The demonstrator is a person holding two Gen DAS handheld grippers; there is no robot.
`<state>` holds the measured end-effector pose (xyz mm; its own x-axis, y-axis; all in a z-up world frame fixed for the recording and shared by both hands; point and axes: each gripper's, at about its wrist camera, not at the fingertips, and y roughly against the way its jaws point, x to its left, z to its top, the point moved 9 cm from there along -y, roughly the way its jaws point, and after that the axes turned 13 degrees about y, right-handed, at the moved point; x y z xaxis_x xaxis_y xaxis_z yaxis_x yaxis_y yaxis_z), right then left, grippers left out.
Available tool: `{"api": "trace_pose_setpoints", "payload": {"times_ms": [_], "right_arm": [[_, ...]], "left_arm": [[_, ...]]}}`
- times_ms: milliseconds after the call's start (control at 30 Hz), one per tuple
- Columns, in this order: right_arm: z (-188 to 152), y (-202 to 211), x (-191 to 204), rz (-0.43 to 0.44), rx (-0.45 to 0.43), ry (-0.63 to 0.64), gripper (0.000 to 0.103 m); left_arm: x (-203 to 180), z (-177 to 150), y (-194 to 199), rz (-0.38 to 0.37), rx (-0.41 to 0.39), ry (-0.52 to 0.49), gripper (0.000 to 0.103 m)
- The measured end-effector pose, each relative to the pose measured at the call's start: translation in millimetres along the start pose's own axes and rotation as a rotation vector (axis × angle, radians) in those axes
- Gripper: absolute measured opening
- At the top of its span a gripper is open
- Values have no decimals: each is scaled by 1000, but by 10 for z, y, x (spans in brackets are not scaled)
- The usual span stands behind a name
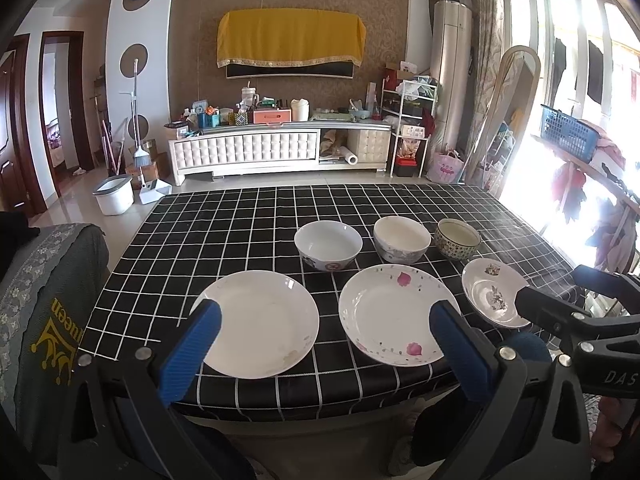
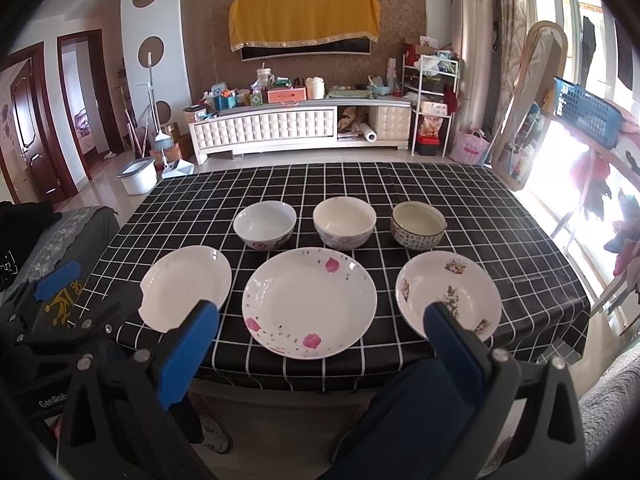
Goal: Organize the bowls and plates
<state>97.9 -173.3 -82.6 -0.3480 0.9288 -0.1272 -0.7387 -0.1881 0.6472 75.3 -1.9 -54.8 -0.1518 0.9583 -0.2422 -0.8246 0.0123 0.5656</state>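
Both wide open, holding nothing: left gripper & right gripper above plates, no contact.

Black gripper, blue-padded jaws, seemingly silver screws.

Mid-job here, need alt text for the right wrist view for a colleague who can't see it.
Three plates sit in a near row on a black checked table: a plain white plate, a pink-flowered plate and a small pictured plate. Three bowls stand behind them. The open right gripper hovers at the near edge, empty; the left gripper shows at far left.
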Motion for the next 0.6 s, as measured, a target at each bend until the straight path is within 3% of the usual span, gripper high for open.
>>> {"api": "trace_pose_setpoints", "payload": {"times_ms": [600], "right_arm": [[-1,1,19,16,10,-1,103]], "left_arm": [[-1,5,14,8,1,0,103]]}}
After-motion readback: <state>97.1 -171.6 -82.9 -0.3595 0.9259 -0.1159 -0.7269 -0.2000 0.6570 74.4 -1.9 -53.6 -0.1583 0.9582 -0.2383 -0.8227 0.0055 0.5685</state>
